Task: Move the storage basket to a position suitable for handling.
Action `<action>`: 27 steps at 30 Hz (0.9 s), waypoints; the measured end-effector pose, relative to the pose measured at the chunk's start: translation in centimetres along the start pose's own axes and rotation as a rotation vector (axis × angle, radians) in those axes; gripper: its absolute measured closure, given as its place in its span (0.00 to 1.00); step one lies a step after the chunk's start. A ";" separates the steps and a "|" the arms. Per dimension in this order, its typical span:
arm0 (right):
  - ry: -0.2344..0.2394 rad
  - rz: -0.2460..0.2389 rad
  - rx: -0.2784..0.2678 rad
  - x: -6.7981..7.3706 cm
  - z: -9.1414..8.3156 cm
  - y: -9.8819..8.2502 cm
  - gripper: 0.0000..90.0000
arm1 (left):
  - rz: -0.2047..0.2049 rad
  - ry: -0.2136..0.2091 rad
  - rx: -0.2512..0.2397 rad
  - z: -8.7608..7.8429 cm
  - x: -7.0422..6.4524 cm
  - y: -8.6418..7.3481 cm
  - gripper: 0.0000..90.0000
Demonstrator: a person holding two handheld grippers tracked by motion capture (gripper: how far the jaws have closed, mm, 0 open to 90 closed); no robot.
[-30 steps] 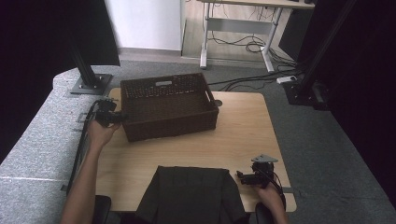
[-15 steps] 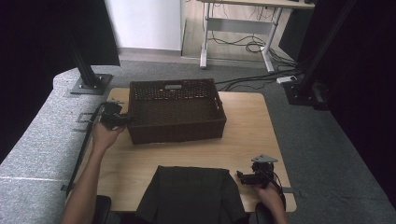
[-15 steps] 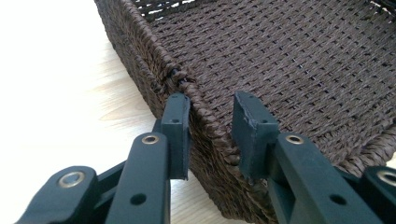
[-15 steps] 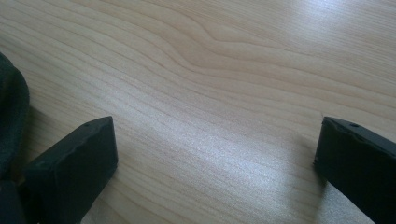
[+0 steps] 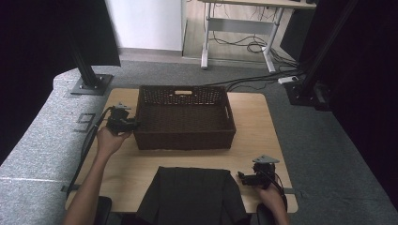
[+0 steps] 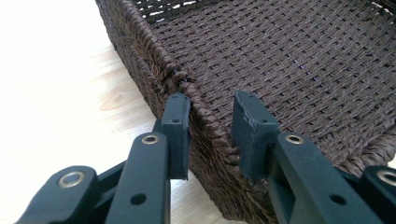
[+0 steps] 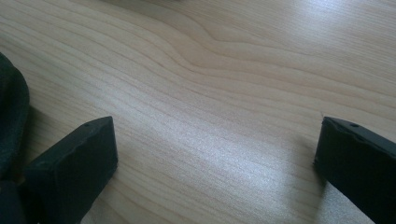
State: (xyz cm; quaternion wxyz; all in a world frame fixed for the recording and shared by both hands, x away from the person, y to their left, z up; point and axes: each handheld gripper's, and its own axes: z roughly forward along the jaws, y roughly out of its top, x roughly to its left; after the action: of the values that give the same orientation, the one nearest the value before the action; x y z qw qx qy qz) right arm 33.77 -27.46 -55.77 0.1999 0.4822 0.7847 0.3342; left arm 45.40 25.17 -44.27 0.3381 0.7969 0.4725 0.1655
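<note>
A dark brown woven basket (image 5: 184, 140) with nothing in it stands square in the middle of the wooden table (image 5: 263, 122). My left gripper (image 5: 123, 123) is at the basket's left wall. In the left gripper view the jaws (image 6: 212, 100) straddle the rim, one outside and one inside, shut on the basket wall (image 6: 289, 56). A folded black cloth (image 5: 190, 197) lies at the table's front edge. My right gripper (image 5: 256, 177) rests just right of the cloth, its jaws (image 7: 217, 128) wide open over bare wood, with the cloth's edge (image 7: 9, 107) beside one jaw.
Black stand bases sit off the table's back left corner (image 5: 91, 84) and back right corner (image 5: 305, 93). Grey carpet surrounds the table. A white desk frame with loose cables (image 5: 239, 28) stands farther back. Bare wood lies right of the basket.
The basket has swung from a tilted position to square and slid right, toward the table's middle, with my left gripper moving along on its wall. The right gripper has stayed put.
</note>
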 end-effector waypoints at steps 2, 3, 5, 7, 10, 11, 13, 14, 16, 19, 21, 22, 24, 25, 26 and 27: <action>0.000 0.000 0.000 0.0 0.0 0.0 0.00 | 0.006 -0.005 -0.001 -0.1 -0.4 -0.1 0.75; 0.000 0.000 0.000 0.0 0.0 0.0 0.00 | 0.009 -0.009 -0.001 -0.1 -0.6 -0.2 0.75; 0.000 0.001 0.000 0.0 0.0 0.0 0.00 | 0.010 -0.016 -0.007 -0.2 -0.9 -0.4 0.75; 0.000 0.000 0.002 0.0 0.0 0.0 0.00 | 0.010 -0.028 -0.012 -0.3 -1.2 -0.7 0.75; 0.000 0.001 0.002 0.0 0.0 0.0 0.00 | 0.011 -0.041 -0.019 -0.6 -1.7 -1.1 0.75; 0.000 0.001 0.002 0.0 0.0 0.0 0.00 | 0.014 -0.043 -0.019 -0.7 -1.8 -1.2 0.75; 0.000 0.001 0.002 0.0 0.0 0.0 0.00 | 0.021 -0.043 -0.016 -0.9 -2.3 -1.4 0.75; 0.000 0.001 0.002 0.0 0.0 0.0 0.00 | 0.024 -0.042 -0.015 -1.0 -2.4 -1.5 0.75; 0.001 0.001 0.002 0.0 0.0 0.0 0.00 | 0.030 -0.038 -0.010 -1.2 -2.7 -1.6 0.75; 0.000 0.001 0.002 0.0 0.0 0.0 0.00 | 0.041 -0.029 -0.001 -1.4 -3.2 -1.9 0.75; 0.000 0.001 0.002 0.0 0.0 0.0 0.00 | 0.040 -0.025 0.000 -1.6 -3.5 -2.0 0.75; 0.000 0.001 0.002 0.0 0.0 0.0 0.00 | 0.039 -0.025 0.000 -1.7 -3.6 -2.1 0.75; 0.000 0.001 0.002 0.0 0.0 0.0 0.00 | 0.037 -0.024 -0.001 -1.9 -3.9 -2.4 0.75; 0.001 0.001 0.002 0.0 0.0 0.0 0.00 | 0.034 -0.025 -0.002 -2.0 -4.0 -2.5 0.75; 0.000 0.001 0.002 0.0 0.0 0.0 0.00 | 0.032 -0.027 -0.004 -2.0 -4.1 -2.6 0.75; 0.000 0.001 0.002 0.0 0.0 0.0 0.00 | 0.030 -0.029 -0.005 -2.1 -4.2 -2.7 0.75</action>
State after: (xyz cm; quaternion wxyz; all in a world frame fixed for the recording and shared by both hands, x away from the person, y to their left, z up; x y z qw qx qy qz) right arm 33.77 -27.46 -55.76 0.1991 0.4827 0.7849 0.3336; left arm 40.34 23.27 -44.40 0.3446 0.8053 0.4551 0.1601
